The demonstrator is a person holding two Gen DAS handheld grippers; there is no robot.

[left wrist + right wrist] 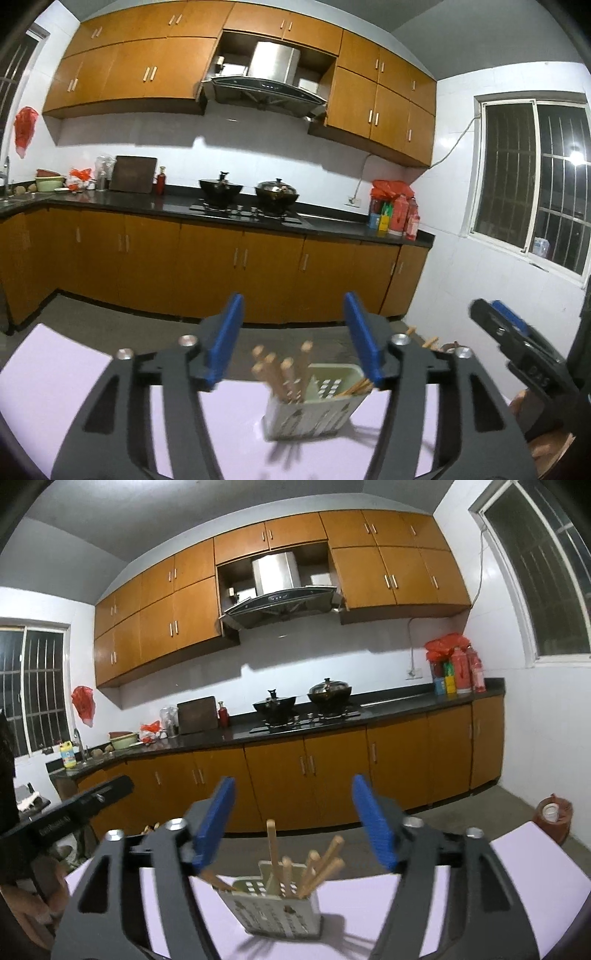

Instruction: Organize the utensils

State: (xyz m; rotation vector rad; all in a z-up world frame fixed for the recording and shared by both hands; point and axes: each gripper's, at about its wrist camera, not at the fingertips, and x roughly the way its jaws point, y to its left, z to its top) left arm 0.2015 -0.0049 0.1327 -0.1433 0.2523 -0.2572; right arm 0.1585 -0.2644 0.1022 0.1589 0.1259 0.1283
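A pale lilac table [59,387] filled the foreground under both grippers, with a kitchen of orange-brown cabinets [295,771] far beyond them. On the table stood a cream perforated utensil holder [314,417], just ahead of the left gripper [293,339] and below its fingertips. Wooden chopsticks [314,871] stood in it, leaning apart. The right gripper [293,823] faced the same holder from the other side. Both grippers' blue-padded jaws stood wide apart, gripping nothing, with the chopstick tops showing between them.
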